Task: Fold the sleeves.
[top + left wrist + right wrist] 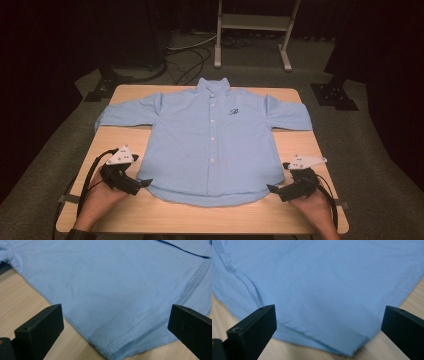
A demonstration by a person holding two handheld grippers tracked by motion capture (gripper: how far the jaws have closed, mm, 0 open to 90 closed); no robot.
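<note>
1. I have a light blue shirt lying flat, front up and buttoned, in the middle of the wooden table, collar at the far edge, sleeves spread to both sides.
2. My left gripper sits at the shirt's lower left corner with its jaws spread wide and nothing between them; its own view shows the hem corner lying just ahead, between the two jaws.
3. My right gripper mirrors it at the lower right corner, jaws likewise wide apart and empty, with that hem corner in front of it.
4. I judge this to be the approach step of a fold: both corners lined up, neither taken yet.
5. Next I would need to slide each lower jaw under the hem, flat against the wood, and close on the cloth only, both sides together so the hem lifts evenly.
6. Around the table I see grey carpet, cables and a white frame beyond the far edge. Nothing on the table blocks me; the thin cloth lying tight to the wood is the real difficulty.
</note>
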